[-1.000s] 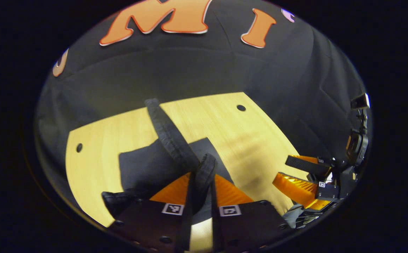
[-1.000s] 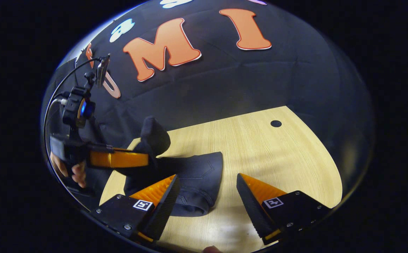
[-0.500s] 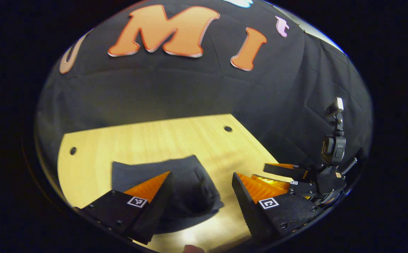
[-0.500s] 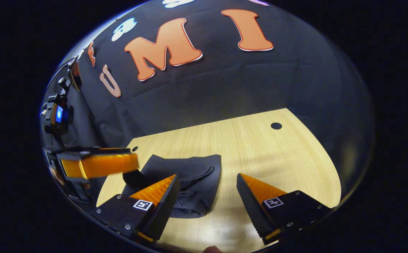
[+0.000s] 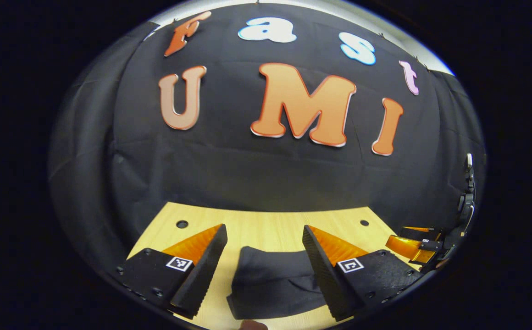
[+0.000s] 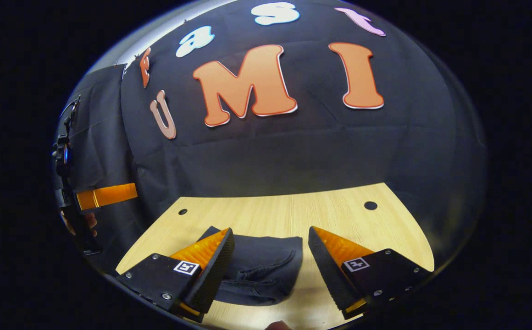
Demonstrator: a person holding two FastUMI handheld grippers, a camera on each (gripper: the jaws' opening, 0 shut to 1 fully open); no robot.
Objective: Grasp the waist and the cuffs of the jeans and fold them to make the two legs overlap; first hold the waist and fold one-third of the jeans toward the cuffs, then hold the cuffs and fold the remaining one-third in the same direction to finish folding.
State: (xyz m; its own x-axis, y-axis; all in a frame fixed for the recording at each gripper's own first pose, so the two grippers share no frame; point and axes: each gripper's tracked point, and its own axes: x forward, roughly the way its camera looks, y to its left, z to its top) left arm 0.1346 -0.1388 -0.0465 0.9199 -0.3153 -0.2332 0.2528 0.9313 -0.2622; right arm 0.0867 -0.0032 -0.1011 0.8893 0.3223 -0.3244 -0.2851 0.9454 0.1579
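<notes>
We saw the jeans point(image 5: 273, 286) lying folded in a dark bundle on the table point(image 5: 266, 231). The left gripper point(image 5: 263, 270) was wide open above them and held nothing. In the right gripper view the right gripper point(image 6: 270, 270) was also wide open and empty, and a pocket seam showed on the jeans point(image 6: 259, 270).

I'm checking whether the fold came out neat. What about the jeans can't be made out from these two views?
- Left gripper view: the jeans have their right part hidden behind the left claw's finger; the near edge is cut off by the picture's edge.
- Right gripper view: the right claw's finger covers the jeans' left side.
- Layer count and leg alignment: dark cloth, folds too faint to tell.
</notes>
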